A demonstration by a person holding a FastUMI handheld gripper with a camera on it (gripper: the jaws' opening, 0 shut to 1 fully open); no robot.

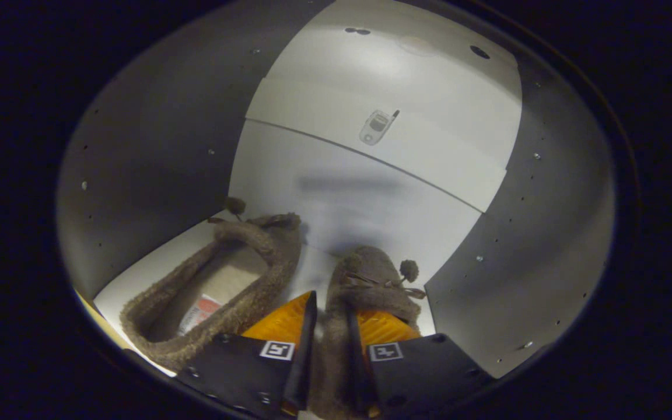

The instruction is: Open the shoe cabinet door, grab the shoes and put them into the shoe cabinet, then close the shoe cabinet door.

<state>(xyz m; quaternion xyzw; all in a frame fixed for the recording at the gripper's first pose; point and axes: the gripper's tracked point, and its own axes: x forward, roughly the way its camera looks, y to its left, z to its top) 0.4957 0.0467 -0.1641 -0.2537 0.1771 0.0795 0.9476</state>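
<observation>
Inside the shoe cabinet (pixel 155 146), near its right wall: second slipper (pixel 371 274), soft, light, fuzzy; I pinch its collar in my hand-held gripper (pixel 331 326). First slipper (pixel 219 286) lies beside it.

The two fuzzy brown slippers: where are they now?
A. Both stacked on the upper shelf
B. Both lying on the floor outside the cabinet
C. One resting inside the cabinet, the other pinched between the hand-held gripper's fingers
C: one fuzzy brown slipper lies on the cabinet's white floor; the hand-held gripper squeezes the other slipper between both fingers.
</observation>
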